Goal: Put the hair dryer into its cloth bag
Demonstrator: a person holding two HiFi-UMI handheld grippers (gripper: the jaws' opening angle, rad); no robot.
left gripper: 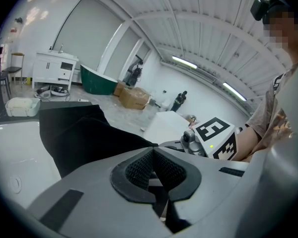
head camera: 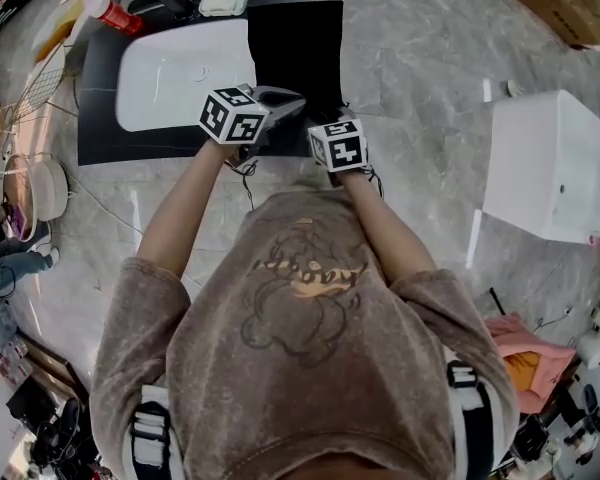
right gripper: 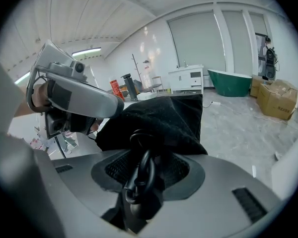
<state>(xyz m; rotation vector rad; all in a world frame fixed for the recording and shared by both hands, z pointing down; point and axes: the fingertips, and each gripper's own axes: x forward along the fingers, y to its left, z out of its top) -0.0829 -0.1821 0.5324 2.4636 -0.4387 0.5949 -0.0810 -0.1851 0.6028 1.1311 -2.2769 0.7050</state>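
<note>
Item: cloth bag (head camera: 295, 48), black, lying flat across the right end of a white basin (head camera: 170, 78) that sits on a black mat (head camera: 100, 118); the bag's far part is spread out, and its near end is bunched up directly at my two claws. Left claw (left gripper: 151, 152): jaws pressed together, their tips at the bag's near hem, with the black cloth running away from them to the left; I cannot tell whether any cloth is caught between the pads. In the head view this claw reaches the bag's near left corner, and its marker cube (head camera: 232, 115) stands over the basin's near rim. Right claw (right gripper: 139, 138): jaws closed on a black cord (right gripper: 139, 170), glossy and looped, which rises from between the pads into the gathered cloth just beyond them; the bag's bunched end sits touching the jaw tips and fills the middle of the right gripper view. The right claw is just beside the left, at the bag's near right corner, its own marker cube (head camera: 338, 143) toward me. Both claws hold at the same near edge of the bag, close together. Surroundings: red-capped bottle (head camera: 115, 15) past the basin's far left end; white box (head camera: 555, 163) well apart on the floor to the right.
</note>
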